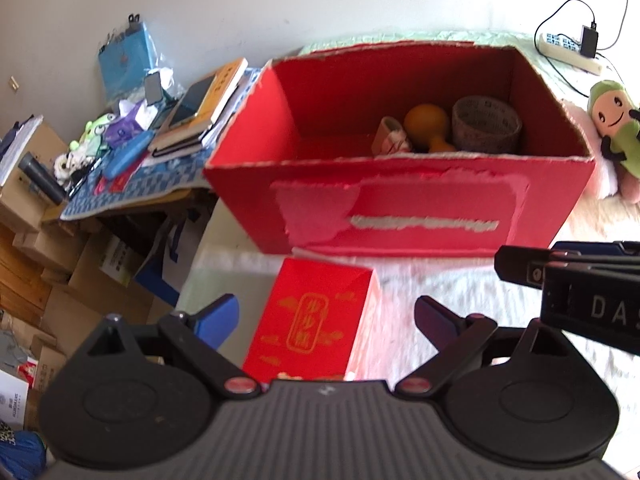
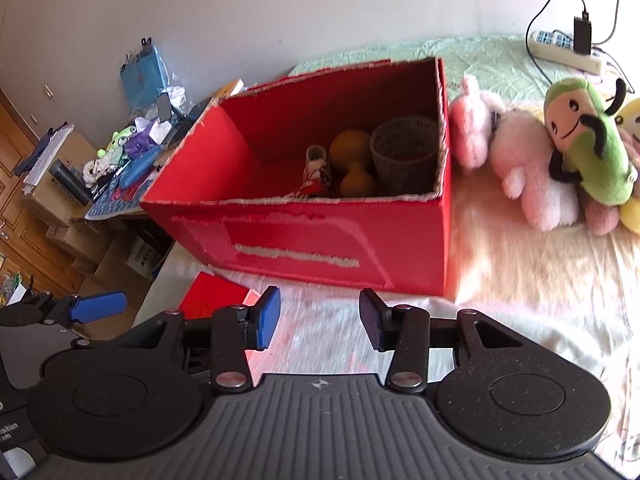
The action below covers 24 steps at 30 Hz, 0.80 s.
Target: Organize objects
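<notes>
Left wrist view: left gripper (image 1: 326, 316) jaws wide, small red box (image 1: 316, 320) between, untouched, lower centre. Right gripper (image 2: 318, 320) part open, empty, below red carton (image 2: 320, 240).

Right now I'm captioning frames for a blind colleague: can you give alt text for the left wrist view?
The left gripper, jaws open, straddles a small red box lying on a bed in front of a big open red carton. A woven basket and orange gourd lie inside.

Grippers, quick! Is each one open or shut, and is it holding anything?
Left gripper: open, with the small red box between its fingers, not pinched.
Right gripper: open, holding nothing.
</notes>
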Each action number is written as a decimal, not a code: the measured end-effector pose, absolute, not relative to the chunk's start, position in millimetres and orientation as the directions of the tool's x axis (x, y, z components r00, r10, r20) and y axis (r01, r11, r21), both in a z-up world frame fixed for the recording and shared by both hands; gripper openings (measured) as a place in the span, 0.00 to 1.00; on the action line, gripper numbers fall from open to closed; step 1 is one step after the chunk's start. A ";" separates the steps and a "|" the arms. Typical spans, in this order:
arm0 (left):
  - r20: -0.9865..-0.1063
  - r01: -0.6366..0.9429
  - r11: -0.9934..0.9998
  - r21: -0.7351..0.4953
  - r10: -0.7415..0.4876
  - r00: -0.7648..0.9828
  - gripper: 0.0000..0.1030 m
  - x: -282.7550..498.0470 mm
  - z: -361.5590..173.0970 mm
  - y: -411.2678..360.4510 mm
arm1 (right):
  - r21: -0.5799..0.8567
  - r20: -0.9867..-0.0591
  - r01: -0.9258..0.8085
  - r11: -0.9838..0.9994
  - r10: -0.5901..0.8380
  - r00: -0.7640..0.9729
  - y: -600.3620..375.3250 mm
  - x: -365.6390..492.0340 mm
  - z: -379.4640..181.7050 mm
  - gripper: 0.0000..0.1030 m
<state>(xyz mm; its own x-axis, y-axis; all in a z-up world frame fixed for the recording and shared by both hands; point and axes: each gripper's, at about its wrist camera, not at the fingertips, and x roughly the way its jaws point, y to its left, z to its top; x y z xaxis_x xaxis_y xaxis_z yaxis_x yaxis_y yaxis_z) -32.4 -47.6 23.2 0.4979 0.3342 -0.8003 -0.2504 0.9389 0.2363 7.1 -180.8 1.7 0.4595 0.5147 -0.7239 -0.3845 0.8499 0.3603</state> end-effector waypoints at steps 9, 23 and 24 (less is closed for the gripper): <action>-0.823 -0.231 0.951 0.207 0.297 0.485 0.96 -33.0 16.9 -19.8 | 0.396 -0.759 -0.339 0.853 0.512 0.402 -163.5 8.8 -9.8 0.51; -0.865 -0.133 0.981 0.144 0.190 0.465 0.97 -22.5 5.3 32.8 | 0.485 -0.789 -0.218 0.847 0.531 0.309 -127.1 18.2 -20.4 0.53; -0.867 -0.123 0.982 0.142 0.184 0.463 0.97 -21.7 3.3 34.9 | 0.488 -0.790 -0.212 0.847 0.532 0.305 -124.7 18.4 -22.0 0.53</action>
<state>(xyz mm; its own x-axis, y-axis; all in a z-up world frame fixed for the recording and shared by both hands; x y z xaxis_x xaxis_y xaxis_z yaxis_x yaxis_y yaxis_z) -21.7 34.9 3.3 0.4628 0.1836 -0.8672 -0.1232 0.9821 0.1422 18.4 -124.7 -22.0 0.3046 0.5315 -0.7904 -0.2115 0.8469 0.4880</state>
